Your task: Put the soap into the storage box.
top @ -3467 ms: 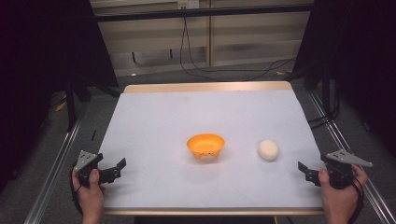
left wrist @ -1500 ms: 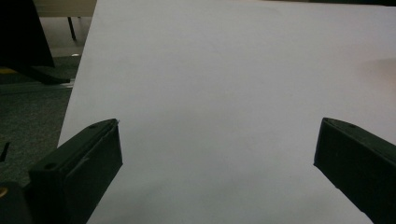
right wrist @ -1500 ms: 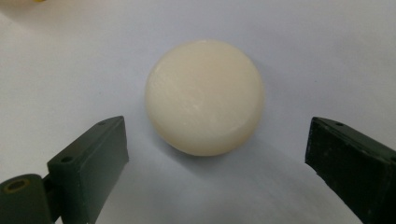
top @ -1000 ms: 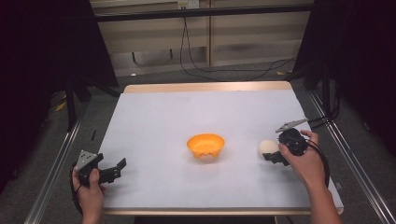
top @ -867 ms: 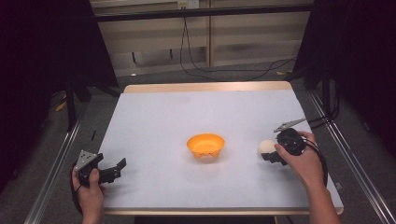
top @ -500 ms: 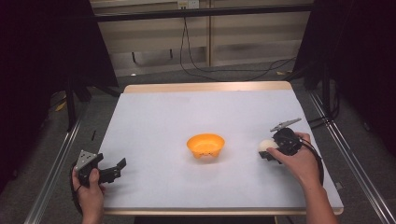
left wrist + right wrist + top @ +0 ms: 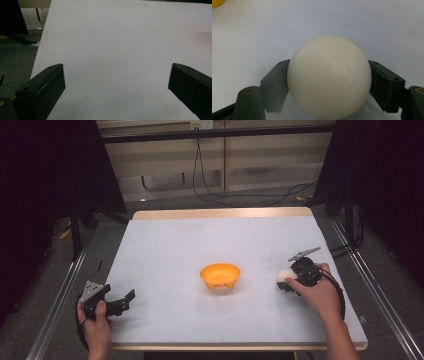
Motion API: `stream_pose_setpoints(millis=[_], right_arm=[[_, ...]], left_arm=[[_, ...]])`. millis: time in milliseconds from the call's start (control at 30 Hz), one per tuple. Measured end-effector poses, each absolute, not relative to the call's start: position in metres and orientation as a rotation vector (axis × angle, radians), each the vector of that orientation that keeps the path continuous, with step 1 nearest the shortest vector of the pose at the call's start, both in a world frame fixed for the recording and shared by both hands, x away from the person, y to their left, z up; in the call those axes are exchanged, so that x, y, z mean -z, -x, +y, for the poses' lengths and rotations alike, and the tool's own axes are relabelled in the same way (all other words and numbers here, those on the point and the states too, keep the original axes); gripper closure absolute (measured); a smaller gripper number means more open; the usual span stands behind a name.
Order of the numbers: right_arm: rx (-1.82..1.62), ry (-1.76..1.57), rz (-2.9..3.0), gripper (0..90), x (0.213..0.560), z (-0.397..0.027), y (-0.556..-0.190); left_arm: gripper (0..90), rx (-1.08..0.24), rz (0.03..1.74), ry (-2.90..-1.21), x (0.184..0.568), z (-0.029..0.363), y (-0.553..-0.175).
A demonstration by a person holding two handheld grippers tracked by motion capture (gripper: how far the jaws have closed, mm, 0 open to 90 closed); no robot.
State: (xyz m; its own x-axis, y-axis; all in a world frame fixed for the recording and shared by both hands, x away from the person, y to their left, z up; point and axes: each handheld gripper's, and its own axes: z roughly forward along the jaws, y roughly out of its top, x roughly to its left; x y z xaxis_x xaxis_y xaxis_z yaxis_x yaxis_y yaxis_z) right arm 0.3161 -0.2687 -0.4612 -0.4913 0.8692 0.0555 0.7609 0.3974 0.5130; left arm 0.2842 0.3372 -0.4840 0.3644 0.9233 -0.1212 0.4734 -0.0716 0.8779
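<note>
White table point(image 7: 165, 250): orange bowl point(image 7: 220, 275) beside cream ball point(image 7: 329, 77), seemingly clamped in right gripper point(image 7: 289, 282) fingers; left gripper point(image 7: 116, 86) spread.

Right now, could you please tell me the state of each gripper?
Left gripper: open, holding nothing, above the white table.
Right gripper: jaws shut on the cream ball.

Black cables point(image 7: 210, 175) trail across what looks like grey carpet point(image 7: 120, 240).
</note>
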Motion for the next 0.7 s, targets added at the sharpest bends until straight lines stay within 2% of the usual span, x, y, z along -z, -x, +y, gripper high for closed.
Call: stream_pose_setpoints(millis=[700], right_arm=[[-0.786, -1.467, 2.416, 24.5, 0.4612, -0.2706, -0.3149]], left_arm=[[0.8, -0.607, 1.252, -1.697, 0.4840, 0.3371, -0.2842]])
